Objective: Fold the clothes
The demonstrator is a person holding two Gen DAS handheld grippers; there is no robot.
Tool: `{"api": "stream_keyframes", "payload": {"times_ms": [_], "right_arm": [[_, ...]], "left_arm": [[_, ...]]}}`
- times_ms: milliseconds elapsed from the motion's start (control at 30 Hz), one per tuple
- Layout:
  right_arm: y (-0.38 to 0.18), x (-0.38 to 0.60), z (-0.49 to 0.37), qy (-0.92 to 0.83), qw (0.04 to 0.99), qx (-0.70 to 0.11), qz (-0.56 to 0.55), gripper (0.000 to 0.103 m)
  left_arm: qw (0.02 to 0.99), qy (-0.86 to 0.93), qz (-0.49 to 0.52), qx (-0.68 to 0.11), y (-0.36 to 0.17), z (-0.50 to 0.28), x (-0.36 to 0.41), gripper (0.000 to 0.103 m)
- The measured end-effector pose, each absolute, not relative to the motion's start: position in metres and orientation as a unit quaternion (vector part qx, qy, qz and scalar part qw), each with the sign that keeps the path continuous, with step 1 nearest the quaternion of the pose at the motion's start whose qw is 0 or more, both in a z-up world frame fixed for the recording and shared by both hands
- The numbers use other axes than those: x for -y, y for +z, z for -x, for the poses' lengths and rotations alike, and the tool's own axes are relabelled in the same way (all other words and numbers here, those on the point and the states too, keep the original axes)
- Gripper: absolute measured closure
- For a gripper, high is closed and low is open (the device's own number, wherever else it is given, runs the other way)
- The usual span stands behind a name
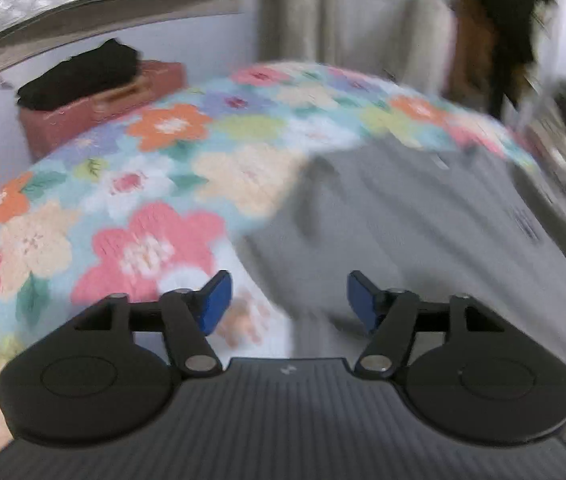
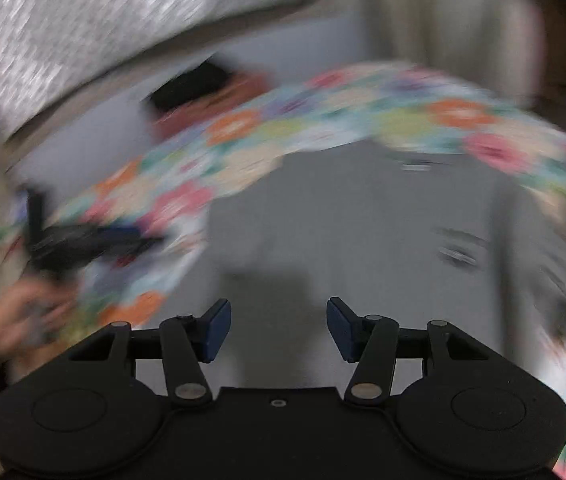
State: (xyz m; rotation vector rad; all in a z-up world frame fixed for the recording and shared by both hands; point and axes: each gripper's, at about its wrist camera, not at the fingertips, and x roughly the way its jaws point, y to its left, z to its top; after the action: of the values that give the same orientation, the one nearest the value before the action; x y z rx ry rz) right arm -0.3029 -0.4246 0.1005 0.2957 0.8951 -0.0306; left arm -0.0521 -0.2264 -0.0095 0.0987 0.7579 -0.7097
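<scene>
light: soft, even indoor | blur: heavy motion smear (right wrist view worst) | edges: fisheye-bent, dark corners

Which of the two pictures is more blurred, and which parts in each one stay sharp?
Right wrist view: stronger motion blur; the floral bedspread and grey garment smear, only the right gripper is crisp. Left wrist view: milder blur; flowers readable, the left gripper sharp. Both bend straight edges, as fisheye does.

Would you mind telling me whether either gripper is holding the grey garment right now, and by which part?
Nothing is held: the left gripper and the right gripper both stand open above the grey garment, with nothing between their fingers.
</scene>
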Motion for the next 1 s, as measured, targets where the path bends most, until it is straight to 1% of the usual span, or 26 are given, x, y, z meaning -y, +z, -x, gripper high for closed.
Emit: {"api": "stream_keyframes", "payload": {"times_ms": [33,100,167,200,233,267,333,400,433,467,500,533,567,600,633,700,800,933,1000], "right_arm": [[0.105,0.423,0.278,0.003,0.878,-0.462,-0.123,0.044],[0.103,0.422,0.238,0.013,0.861,-0.500,-0.090,0.043],[0.087,0.421,0.211,0.018,0.862,-0.504,-0.059,0.043],[0.079,0.420,0.198,0.021,0.863,-0.504,-0.043,0.043],[0.068,0.418,0.188,0.020,0.865,-0.499,-0.040,0.043],[0.057,0.415,0.180,0.018,0.869,-0.493,-0.042,0.043],[0.035,0.412,0.168,0.015,0.876,-0.479,-0.055,0.044],[0.013,0.410,0.164,0.015,0.882,-0.464,-0.083,0.043],[0.003,0.408,0.160,0.019,0.880,-0.467,-0.086,0.044],[-0.007,0.405,0.156,0.024,0.877,-0.472,-0.084,0.044],[-0.018,0.402,0.151,0.029,0.874,-0.478,-0.082,0.044],[-0.025,0.399,0.145,0.033,0.870,-0.486,-0.073,0.044],[-0.028,0.398,0.141,0.031,0.871,-0.487,-0.061,0.044],[-0.031,0.397,0.137,0.027,0.872,-0.486,-0.049,0.043],[-0.031,0.398,0.133,0.026,0.873,-0.485,-0.047,0.043],[-0.030,0.406,0.127,0.032,0.876,-0.476,-0.068,0.043],[-0.028,0.419,0.119,0.040,0.882,-0.457,-0.108,0.043],[-0.032,0.433,0.107,0.048,0.885,-0.435,-0.159,0.043],[-0.035,0.436,0.099,0.047,0.884,-0.431,-0.172,0.043]], "left_arm": [[0.854,-0.341,-0.016,-0.393,-0.019,0.032,0.226,0.029],[0.819,-0.350,0.075,-0.448,-0.046,0.002,0.214,0.029],[0.774,-0.362,0.169,-0.491,-0.074,-0.016,0.204,0.029],[0.748,-0.372,0.200,-0.512,-0.088,-0.022,0.204,0.029],[0.726,-0.386,0.204,-0.532,-0.100,-0.026,0.208,0.029],[0.721,-0.397,0.183,-0.537,-0.106,-0.027,0.214,0.029],[0.735,-0.405,0.156,-0.521,-0.103,-0.025,0.220,0.029],[0.756,-0.383,0.167,-0.504,-0.097,-0.026,0.222,0.028],[0.762,-0.374,0.170,-0.500,-0.098,-0.030,0.227,0.025],[0.767,-0.368,0.169,-0.497,-0.101,-0.034,0.234,0.026],[0.772,-0.362,0.167,-0.495,-0.103,-0.039,0.241,0.028],[0.777,-0.352,0.174,-0.491,-0.104,-0.043,0.244,0.035],[0.782,-0.342,0.185,-0.487,-0.104,-0.047,0.245,0.055],[0.783,-0.336,0.198,-0.486,-0.104,-0.053,0.246,0.070],[0.784,-0.331,0.203,-0.485,-0.102,-0.058,0.247,0.100],[0.794,-0.318,0.204,-0.477,-0.097,-0.069,0.249,0.099],[0.822,-0.298,0.205,-0.441,-0.080,-0.080,0.243,0.099],[0.872,-0.247,0.203,-0.369,-0.054,-0.096,0.229,0.099],[0.889,-0.205,0.220,-0.345,-0.048,-0.100,0.219,0.091]]}}
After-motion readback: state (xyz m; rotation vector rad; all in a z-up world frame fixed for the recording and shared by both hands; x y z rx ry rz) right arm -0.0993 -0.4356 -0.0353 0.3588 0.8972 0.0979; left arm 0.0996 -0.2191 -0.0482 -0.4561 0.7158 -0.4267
